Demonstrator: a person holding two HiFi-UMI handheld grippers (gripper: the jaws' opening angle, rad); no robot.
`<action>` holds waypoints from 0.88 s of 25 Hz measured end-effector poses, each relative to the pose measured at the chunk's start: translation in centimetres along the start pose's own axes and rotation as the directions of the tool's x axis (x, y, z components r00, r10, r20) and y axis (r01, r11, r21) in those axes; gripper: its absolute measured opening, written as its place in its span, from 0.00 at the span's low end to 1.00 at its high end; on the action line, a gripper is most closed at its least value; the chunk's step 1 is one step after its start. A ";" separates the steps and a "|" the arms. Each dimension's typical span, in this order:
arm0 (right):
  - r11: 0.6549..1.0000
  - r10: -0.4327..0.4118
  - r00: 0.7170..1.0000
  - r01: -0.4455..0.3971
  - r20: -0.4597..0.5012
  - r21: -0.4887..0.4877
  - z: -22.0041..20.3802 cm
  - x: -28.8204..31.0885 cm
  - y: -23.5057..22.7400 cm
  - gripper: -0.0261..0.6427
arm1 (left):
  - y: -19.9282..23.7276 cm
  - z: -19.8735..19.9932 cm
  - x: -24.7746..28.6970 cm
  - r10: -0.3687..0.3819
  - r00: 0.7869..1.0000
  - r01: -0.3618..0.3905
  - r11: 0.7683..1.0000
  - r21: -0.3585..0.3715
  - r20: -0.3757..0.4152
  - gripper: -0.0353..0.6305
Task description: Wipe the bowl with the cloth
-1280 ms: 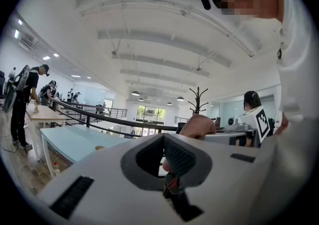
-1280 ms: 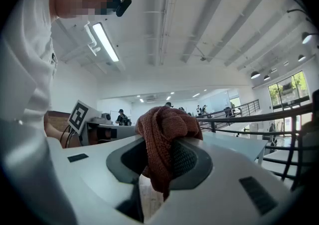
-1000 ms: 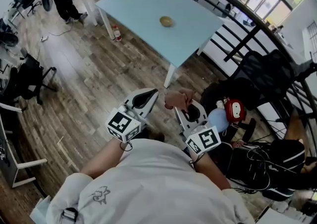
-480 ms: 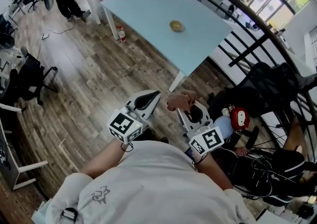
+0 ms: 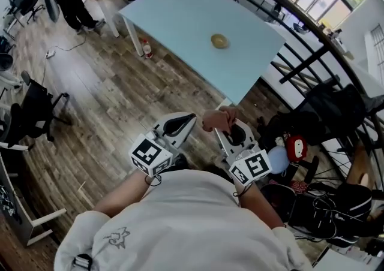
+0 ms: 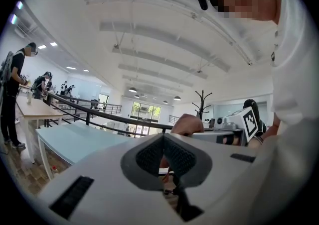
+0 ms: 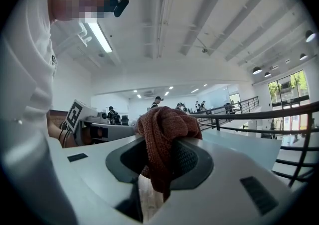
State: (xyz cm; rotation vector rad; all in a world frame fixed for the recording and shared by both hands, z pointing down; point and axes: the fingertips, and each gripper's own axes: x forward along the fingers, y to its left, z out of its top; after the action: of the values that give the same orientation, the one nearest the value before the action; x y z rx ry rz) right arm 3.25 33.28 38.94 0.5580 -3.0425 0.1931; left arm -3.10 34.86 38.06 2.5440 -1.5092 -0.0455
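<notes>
rust-red woven cloth (image 7: 164, 122), seemingly soft and limp, is pinched mid-bunch by the right gripper (image 7: 158, 157); left gripper (image 6: 163, 155) pressed together, empty.

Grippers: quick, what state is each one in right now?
Left gripper: closed, nothing between the jaws.
Right gripper: closed on the cloth.
</notes>
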 end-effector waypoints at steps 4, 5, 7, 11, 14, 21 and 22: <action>1.000 -0.015 1.000 0.015 0.009 0.004 0.4 1.6 -1.1 0.22 | 1.5 0.4 0.6 -0.008 1.000 0.008 1.000 0.001 -0.002 0.07; 1.000 -0.014 1.000 0.014 0.011 0.004 0.5 2.0 -1.4 0.22 | 2.0 0.5 0.8 -0.008 1.000 0.008 1.000 0.003 -0.003 0.07; 1.000 -0.011 1.000 0.011 0.013 0.001 0.6 2.8 -1.9 0.22 | 2.9 0.7 1.2 -0.003 1.000 0.003 1.000 0.006 -0.003 0.07; 1.000 -0.009 1.000 0.009 0.016 0.000 0.6 4.0 -4.1 0.22 | 4.3 1.2 2.7 0.001 1.000 -0.001 1.000 0.005 0.014 0.07; 1.000 0.003 1.000 -0.003 0.011 0.003 0.8 5.1 -6.4 0.22 | 5.7 1.2 4.4 0.026 1.000 -0.026 1.000 0.000 0.012 0.07; 1.000 0.030 1.000 -0.030 -0.007 0.001 1.2 7.8 -13.4 0.22 | 10.3 1.4 10.4 0.086 0.996 -0.085 0.996 -0.040 0.011 0.07; 0.999 0.032 0.999 -0.032 -0.008 0.000 1.2 8.0 -14.7 0.22 | 10.7 1.5 11.7 0.088 0.996 -0.087 0.996 -0.037 0.013 0.07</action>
State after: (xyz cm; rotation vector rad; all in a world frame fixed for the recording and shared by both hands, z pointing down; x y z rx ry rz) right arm 1.00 16.71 39.92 0.5074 -3.0447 0.1961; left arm -6.88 19.47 39.21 2.4521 -1.6084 -0.0789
